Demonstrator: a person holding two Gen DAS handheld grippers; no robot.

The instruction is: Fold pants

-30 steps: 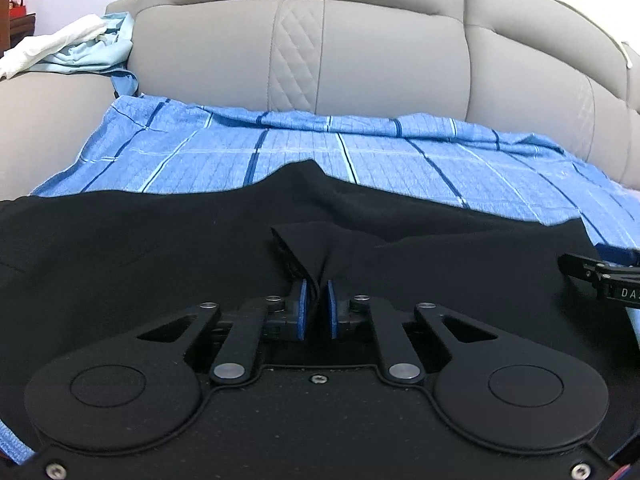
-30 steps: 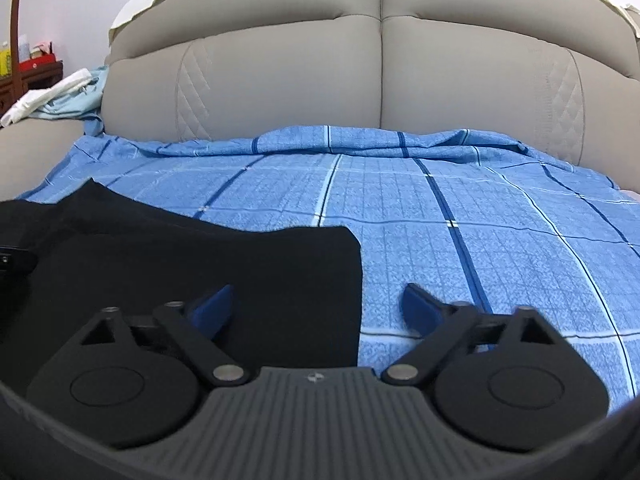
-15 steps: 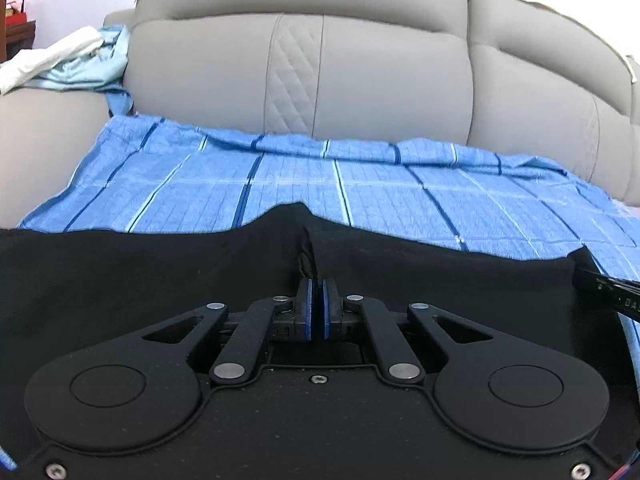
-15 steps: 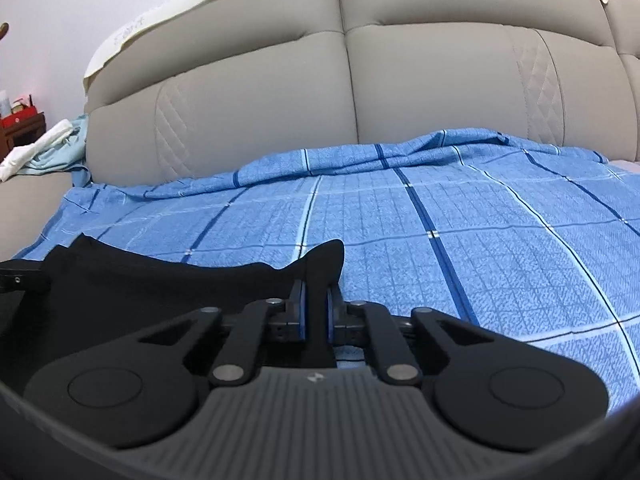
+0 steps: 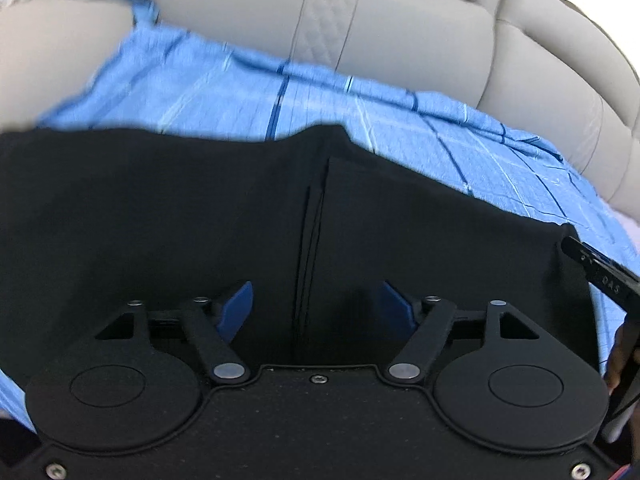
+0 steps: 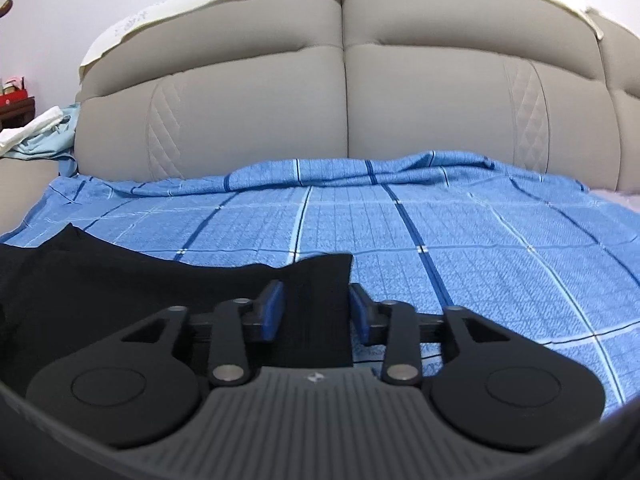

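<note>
My left gripper (image 5: 316, 308) is opening, and its two blue pads (image 5: 236, 310) now stand far apart. The black pants (image 5: 160, 220) lie flat under it and spread out ahead of it, with a raised crease of cloth running between the pads, but the pads do not press on it. My right gripper (image 6: 316, 312) is opening too, though its pads (image 6: 272, 312) are not as far apart. A corner of the pants (image 6: 320, 280) sticks up between them, and the left pad sits right next to the cloth; I cannot tell if it touches. The pants stretch away to the left of my right gripper. They all lie on a blue checked sheet (image 6: 440, 232), which goes on ahead and to the right. Past the sheet stands a big beige padded headboard (image 6: 344, 100).
</note>
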